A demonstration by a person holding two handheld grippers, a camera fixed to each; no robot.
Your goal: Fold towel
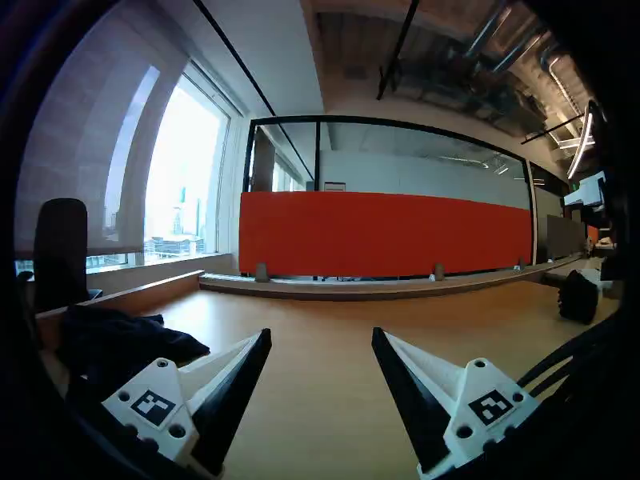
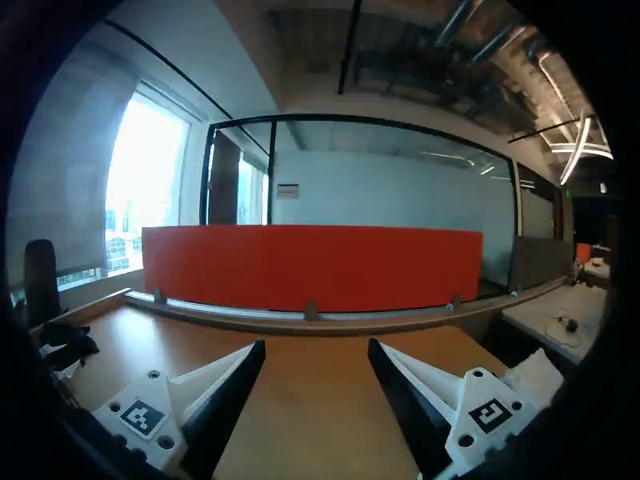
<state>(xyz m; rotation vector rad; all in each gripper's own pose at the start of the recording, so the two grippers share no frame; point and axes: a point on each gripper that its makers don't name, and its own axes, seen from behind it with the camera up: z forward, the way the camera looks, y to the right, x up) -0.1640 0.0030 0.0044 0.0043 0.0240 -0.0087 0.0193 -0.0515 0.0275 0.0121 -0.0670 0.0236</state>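
A dark, crumpled cloth lies on the wooden table at the left of the left gripper view, just beyond my left finger. My left gripper is open, with bare wood between its fingers. My right gripper is also open and holds nothing, over the same wooden table. At the far left of the right gripper view lies a dark lump with white bits under it; I cannot tell what it is.
An orange divider panel runs along the table's far edge. A dark chair back stands by the windows on the left. A black object sits at the table's right. A white desk adjoins on the right.
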